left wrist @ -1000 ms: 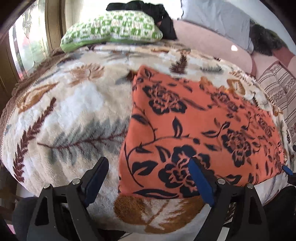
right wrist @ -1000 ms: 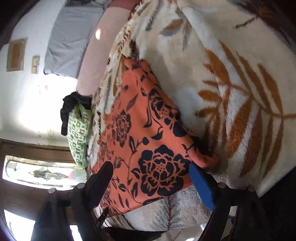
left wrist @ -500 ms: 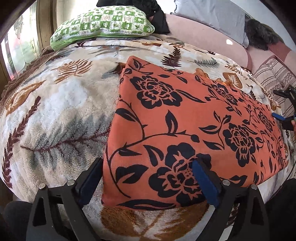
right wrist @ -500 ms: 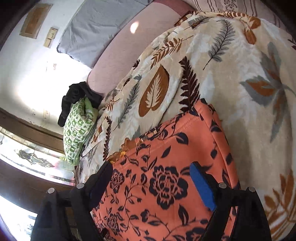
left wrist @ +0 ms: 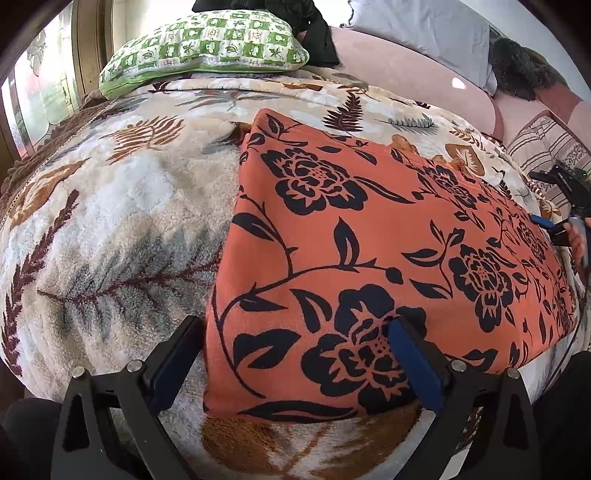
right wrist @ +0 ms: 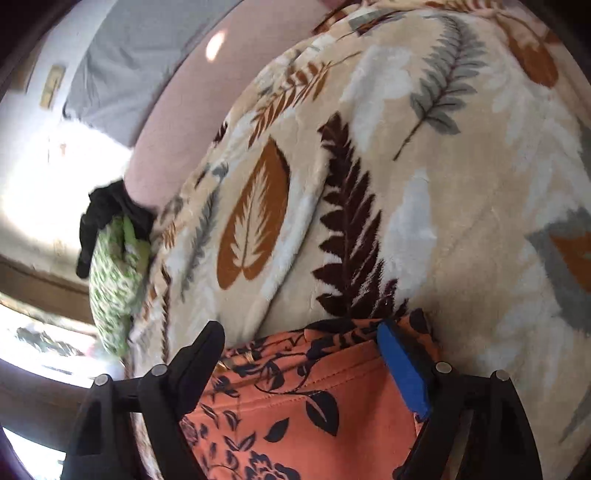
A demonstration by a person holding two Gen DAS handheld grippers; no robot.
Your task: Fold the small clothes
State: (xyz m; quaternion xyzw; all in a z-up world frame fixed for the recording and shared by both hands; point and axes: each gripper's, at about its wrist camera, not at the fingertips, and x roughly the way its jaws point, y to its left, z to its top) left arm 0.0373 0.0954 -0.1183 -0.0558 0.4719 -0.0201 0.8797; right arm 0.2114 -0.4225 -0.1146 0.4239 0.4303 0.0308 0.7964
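Orange cloth point(left wrist: 388, 240) with black flowers lies spread flat on a fleece blanket point(left wrist: 110, 229) patterned with leaves and ferns, covering a bed. Left gripper point(left wrist: 295, 354) hovers at the cloth's near edge, jaws spread wide, holding nothing. Right gripper point(right wrist: 301, 354) sits over the cloth's far right end, jaws also wide apart and empty. At the far left of the bed rests a green checked pillow point(left wrist: 203, 48) with a black garment point(left wrist: 291, 22) behind it. A window point(left wrist: 40, 88) lines the left wall; a pink headboard point(left wrist: 399, 70) and grey pillow point(left wrist: 424, 33) stand beyond.
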